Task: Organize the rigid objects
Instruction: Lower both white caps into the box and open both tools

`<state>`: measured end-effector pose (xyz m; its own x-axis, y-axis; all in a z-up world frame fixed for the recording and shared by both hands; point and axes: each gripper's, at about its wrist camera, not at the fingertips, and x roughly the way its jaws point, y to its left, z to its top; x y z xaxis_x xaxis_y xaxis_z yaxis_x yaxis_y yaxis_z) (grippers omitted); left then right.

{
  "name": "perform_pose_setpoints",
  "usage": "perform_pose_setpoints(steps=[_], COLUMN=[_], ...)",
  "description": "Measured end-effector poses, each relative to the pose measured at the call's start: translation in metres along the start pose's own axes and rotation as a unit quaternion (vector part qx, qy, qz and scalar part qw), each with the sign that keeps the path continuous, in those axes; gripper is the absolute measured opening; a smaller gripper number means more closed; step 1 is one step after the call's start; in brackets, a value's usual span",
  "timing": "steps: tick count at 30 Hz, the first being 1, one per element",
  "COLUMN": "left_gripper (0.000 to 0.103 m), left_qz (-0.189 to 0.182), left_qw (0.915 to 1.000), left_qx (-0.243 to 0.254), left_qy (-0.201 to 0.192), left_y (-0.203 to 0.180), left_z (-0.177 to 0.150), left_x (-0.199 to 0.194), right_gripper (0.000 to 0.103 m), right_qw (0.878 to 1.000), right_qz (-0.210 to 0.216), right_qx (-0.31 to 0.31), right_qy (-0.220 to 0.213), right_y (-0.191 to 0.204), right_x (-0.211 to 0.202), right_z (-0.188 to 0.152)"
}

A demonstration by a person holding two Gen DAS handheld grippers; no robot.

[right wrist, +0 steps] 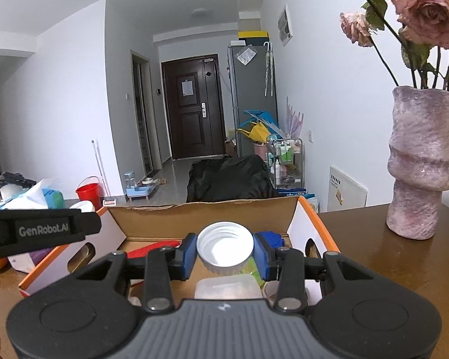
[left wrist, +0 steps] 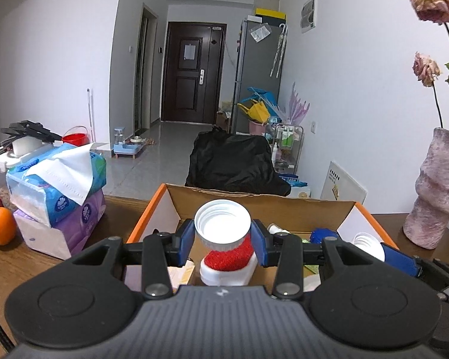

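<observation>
My left gripper (left wrist: 223, 239) is shut on a white screw cap (left wrist: 223, 224), held above an open cardboard box (left wrist: 263, 200) with orange edges. Under it in the box lies a red-and-white sock-shaped item (left wrist: 229, 261). My right gripper (right wrist: 224, 252) is shut on another white screw cap (right wrist: 224, 248) over the same box (right wrist: 200, 209). Below it lie a clear plastic container (right wrist: 227, 288), a blue object (right wrist: 272, 237) and a red item (right wrist: 152, 248). The right gripper with its cap (left wrist: 369, 245) also shows at the right of the left wrist view.
Stacked tissue packs (left wrist: 57, 185) and an orange (left wrist: 0, 226) sit left of the box on the wooden table (right wrist: 374, 239). A pink vase (right wrist: 419, 164) with dried roses stands right of the box. The left gripper's body (right wrist: 39, 230) shows at left.
</observation>
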<state>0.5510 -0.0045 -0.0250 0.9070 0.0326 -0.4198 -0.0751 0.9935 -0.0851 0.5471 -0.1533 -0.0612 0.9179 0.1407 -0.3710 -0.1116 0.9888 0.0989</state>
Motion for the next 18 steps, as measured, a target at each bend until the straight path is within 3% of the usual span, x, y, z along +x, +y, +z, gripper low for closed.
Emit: perform_pose_setpoints(steps=[18], left_gripper=[0.041], left_qz=[0.018], left_qw=[0.9973], left_qx=[0.017], left_qy=[0.069], left_y=[0.007], left_z=[0.01], left_x=[0.036], right_gripper=[0.039], right_qw=[0.998], right_qz=[0.003], right_qx=[-0.038], right_qy=[0.045], right_y=[0.004], right_x=[0.037], right_z=[0.017])
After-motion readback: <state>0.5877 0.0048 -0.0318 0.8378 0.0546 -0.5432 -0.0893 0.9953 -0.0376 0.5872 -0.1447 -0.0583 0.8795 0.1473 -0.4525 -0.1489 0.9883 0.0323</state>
